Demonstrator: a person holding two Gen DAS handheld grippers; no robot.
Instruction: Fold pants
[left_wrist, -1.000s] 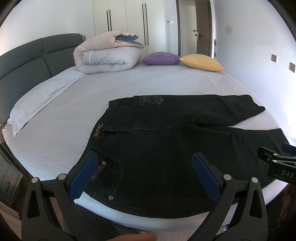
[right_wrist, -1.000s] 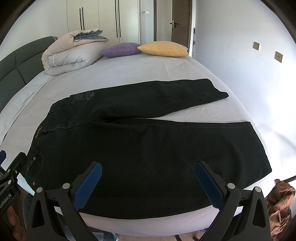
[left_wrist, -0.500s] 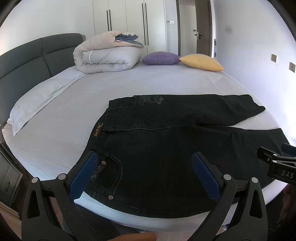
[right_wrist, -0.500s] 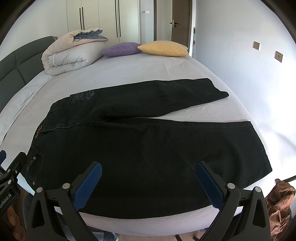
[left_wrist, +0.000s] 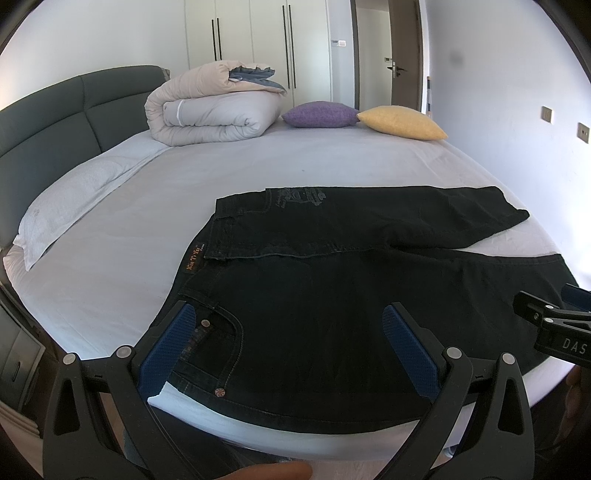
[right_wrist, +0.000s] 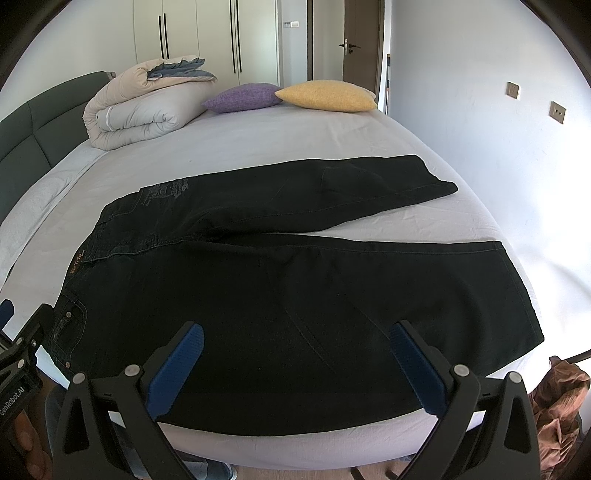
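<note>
Bed (left_wrist: 221, 192): pants (left_wrist: 332, 295) flat before both tools (left_wrist: 291, 343) (right_wrist: 295, 362), spread wide.

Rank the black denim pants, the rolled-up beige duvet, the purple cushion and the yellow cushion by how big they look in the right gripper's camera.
1. Black denim pants, largest, though nearest the camera.
2. Rolled-up beige duvet.
3. Yellow cushion.
4. Purple cushion, slightly smaller, partly hidden behind the yellow one, so unsure.

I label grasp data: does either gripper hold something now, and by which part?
Nothing is held. The left gripper and right gripper are open above the black pants.
</note>
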